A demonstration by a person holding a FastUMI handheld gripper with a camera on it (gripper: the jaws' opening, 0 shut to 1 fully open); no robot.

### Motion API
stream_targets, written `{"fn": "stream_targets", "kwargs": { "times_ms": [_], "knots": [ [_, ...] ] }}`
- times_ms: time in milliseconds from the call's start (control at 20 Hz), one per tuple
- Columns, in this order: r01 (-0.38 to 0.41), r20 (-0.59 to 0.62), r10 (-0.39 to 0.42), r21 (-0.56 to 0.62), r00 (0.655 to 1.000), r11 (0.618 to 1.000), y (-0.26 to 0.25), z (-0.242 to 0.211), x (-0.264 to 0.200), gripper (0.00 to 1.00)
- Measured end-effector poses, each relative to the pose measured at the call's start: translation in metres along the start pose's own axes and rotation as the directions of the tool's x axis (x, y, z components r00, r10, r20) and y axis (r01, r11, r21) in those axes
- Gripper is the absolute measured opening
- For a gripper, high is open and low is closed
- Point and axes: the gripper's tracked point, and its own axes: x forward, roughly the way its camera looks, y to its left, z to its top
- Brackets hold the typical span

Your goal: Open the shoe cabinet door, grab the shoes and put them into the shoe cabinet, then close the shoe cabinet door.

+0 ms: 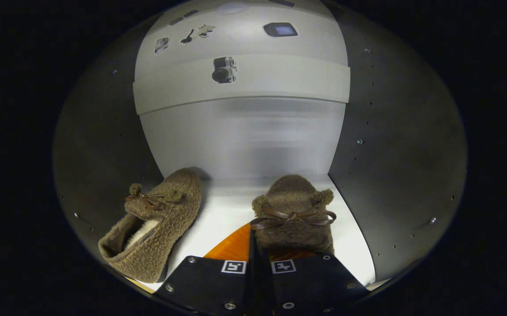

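Shoe cabinet (394, 145): two fuzzy brown shoes on its white shelf, left shoe (155, 224) tilted at lower left | my gripper (260, 267), bottom centre, fingers nearly together, pinching right shoe's (295, 215) heel

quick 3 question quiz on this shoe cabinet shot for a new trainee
1. True or false: both fuzzy brown shoes are inside the cabinet.
2. Which shoe lies tilted onto its side? A) the left shoe B) the right shoe
3. What do the fingers of the gripper appear to be doing?

Key:
1. True.
2. A.
3. They sit close together at the heel of the right shoe; whether they pinch it cannot be told.
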Motion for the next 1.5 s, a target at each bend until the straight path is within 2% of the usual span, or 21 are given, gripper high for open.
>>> {"fn": "stream_targets", "kwargs": {
  "times_ms": [200,250,350,550,700,900,1250,1500],
  "knots": [
    [0.006,0.018,-0.006,0.016,1.000,1.000,0.002,0.004,-0.006,0.19],
    [-0.002,0.020,0.002,0.020,1.000,1.000,0.005,0.004,-0.011,0.27],
    [0.017,0.036,-0.017,0.002,0.999,1.000,0.004,0.005,-0.021,0.36],
    [0.027,0.035,-0.027,0.001,0.999,1.000,0.001,0.002,-0.043,0.38],
    [0.024,0.090,-0.027,0.029,0.996,0.999,0.001,0.005,-0.071,0.38],
    [0.045,0.158,-0.050,0.030,0.986,0.999,0.003,0.001,-0.129,0.38],
    [0.018,0.229,-0.027,0.041,0.973,0.999,0.031,-0.028,-0.243,0.38],
    [0.008,0.239,-0.025,0.070,0.971,0.998,0.052,-0.071,-0.306,0.40]
  ]
}}
